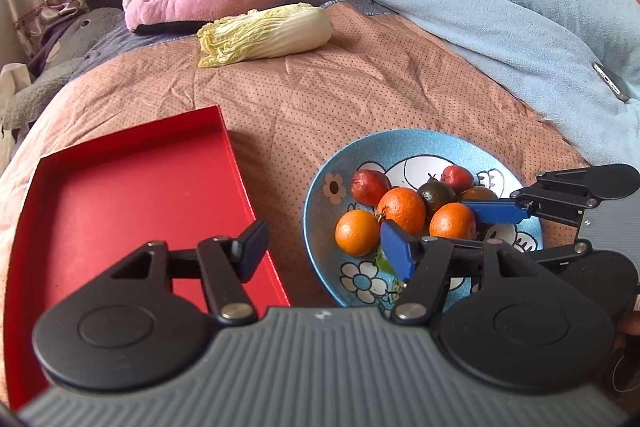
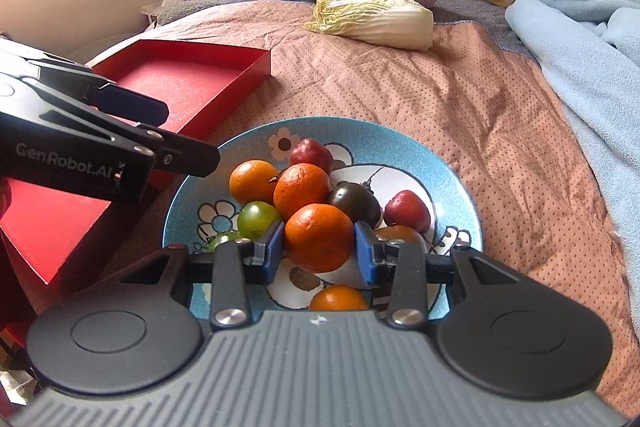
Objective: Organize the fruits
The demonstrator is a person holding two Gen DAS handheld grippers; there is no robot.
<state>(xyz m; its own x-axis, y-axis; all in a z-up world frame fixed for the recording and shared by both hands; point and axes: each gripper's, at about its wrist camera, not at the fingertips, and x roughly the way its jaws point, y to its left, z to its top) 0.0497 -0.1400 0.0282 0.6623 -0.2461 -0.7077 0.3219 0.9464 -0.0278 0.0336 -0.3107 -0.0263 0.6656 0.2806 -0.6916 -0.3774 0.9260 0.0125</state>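
Three bright orange mandarins with pebbled, glossy skin, heaped at the middle of a blue flowered plate (image 2: 448, 171). Nearest mandarin (image 2: 319, 238) bracketed by the right gripper (image 2: 320, 251), blue pads (image 2: 275, 247) set against both flanks, apparently touching; plate beneath it, so lifted or resting cannot be told. Second mandarin (image 2: 301, 190) just behind, third mandarin (image 2: 253, 181) toward the plate's left rim. Also on the plate: a green tomato (image 2: 258, 219) left of the gripped fruit, a dark tomato (image 2: 354, 203) to its right, two small red fruits (image 2: 310, 154) by the far and right rim, a further orange fruit (image 2: 338, 298) at the near rim, partly hidden.

Left gripper (image 1: 326, 250) spread wide, holding nothing, one pad above the red tray (image 1: 132, 195), the other above the plate's near-left rim. Tray bare inside, lying left of the plate on the pink dotted quilt (image 1: 360, 91). Napa cabbage (image 1: 266, 34) well beyond, near the quilt's far edge.
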